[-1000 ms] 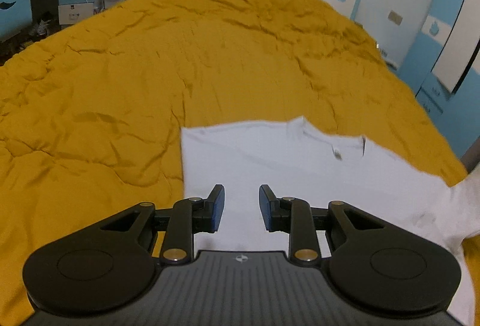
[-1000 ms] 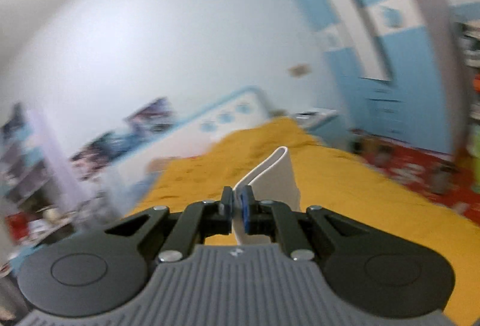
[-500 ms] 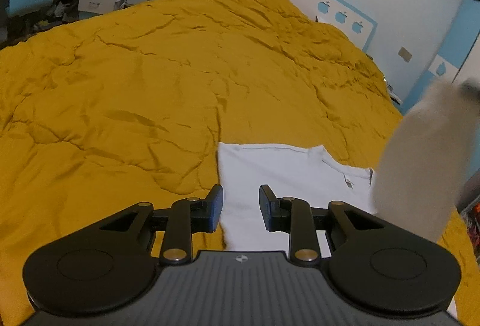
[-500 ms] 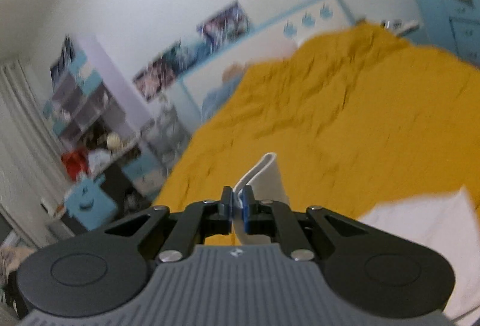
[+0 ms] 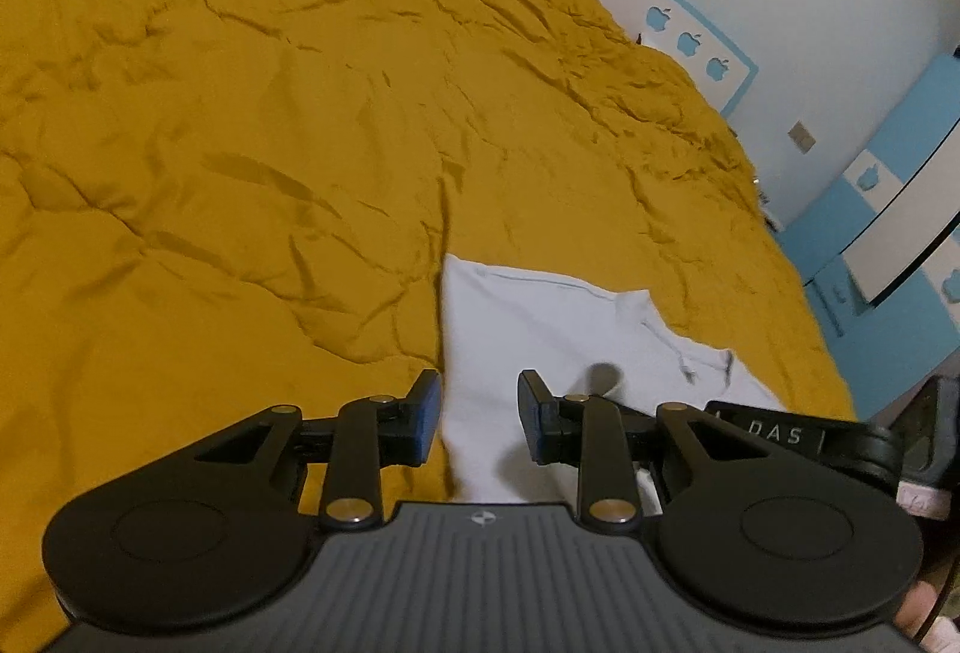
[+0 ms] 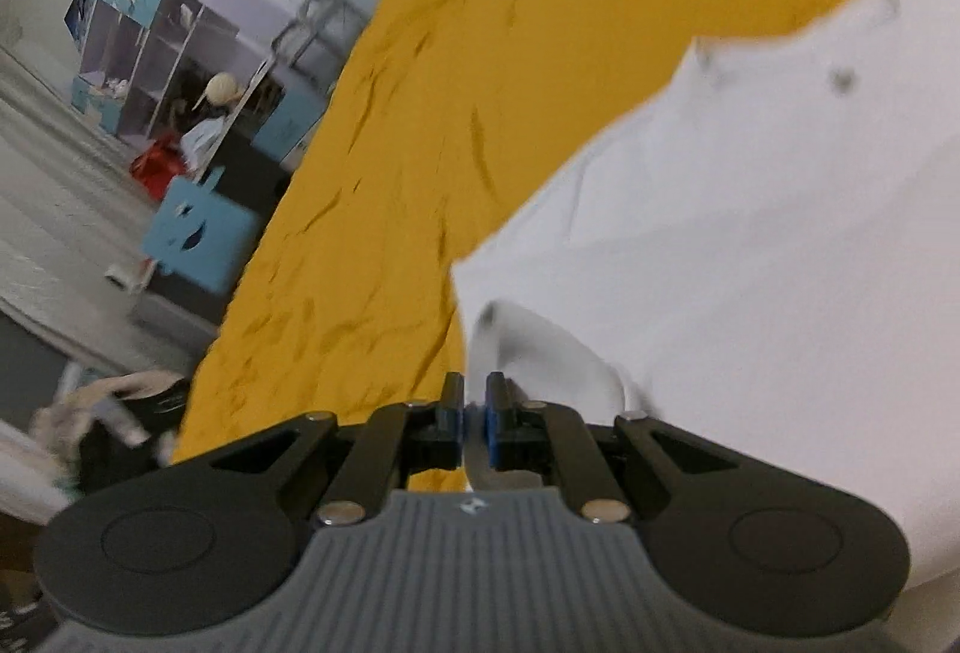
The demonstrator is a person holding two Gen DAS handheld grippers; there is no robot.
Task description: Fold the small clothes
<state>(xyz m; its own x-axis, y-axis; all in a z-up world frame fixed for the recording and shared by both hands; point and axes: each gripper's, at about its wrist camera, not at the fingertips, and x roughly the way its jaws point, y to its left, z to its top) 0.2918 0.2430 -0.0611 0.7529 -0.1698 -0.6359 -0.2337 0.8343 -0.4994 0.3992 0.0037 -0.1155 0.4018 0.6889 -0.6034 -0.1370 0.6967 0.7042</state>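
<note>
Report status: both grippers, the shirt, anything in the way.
Left gripper open, empty, over shirt edge. Right gripper jaws opening, white fold between them. White shirt flat on yellow bedspread. Nothing in the way.

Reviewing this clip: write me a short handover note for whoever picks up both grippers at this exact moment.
Left gripper: open, holding nothing, poised over the left edge of the white T-shirt.
Right gripper: a fold of the T-shirt sits between its pads, and the jaws are just starting to open, so expect the release.
Things: the shirt lies on the yellow bedspread, collar toward the headboard, its left side already a straight folded edge.
Done: the side fold being laid over the shirt body.
Left: let the fabric go, flatten it, then probably fold the length to finish.
</note>
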